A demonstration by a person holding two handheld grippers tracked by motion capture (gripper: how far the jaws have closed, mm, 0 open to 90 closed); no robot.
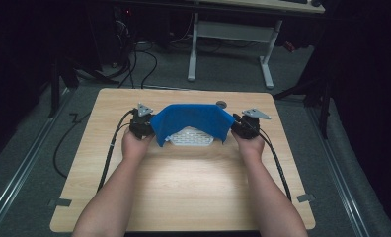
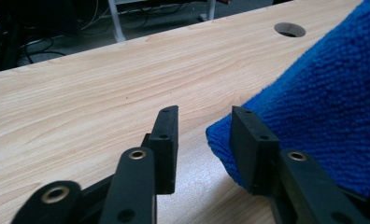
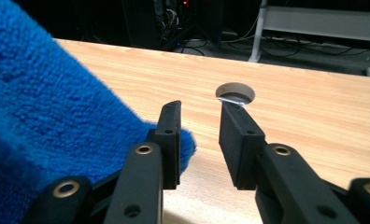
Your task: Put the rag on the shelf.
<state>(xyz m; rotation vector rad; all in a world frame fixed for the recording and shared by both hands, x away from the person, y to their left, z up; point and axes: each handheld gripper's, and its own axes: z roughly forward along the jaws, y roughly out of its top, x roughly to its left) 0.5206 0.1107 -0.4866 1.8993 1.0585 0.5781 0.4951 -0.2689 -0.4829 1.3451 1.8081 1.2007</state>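
A blue terry cloth (image 1: 191, 118) lies draped over a white perforated object (image 1: 190, 137) at the far middle of the wooden table (image 1: 183, 177). My left gripper (image 1: 150, 126) sits at the cloth's left edge and my right gripper (image 1: 237, 126) at its right edge, each held in a hand. In the left gripper view the left gripper (image 2: 204, 130) is open, and the cloth's corner (image 2: 314, 102) lies against the right-hand jaw without being pinched. In the right gripper view the right gripper (image 3: 199, 128) is open too, with the cloth (image 3: 47, 112) bunched behind the left-hand jaw.
A round hole (image 1: 221, 104) is cut into the table just beyond the cloth. A desk with white legs (image 1: 192, 49) stands on the floor behind the table, with cables (image 1: 134, 59) beside it. Black cables trail from both grippers along the forearms.
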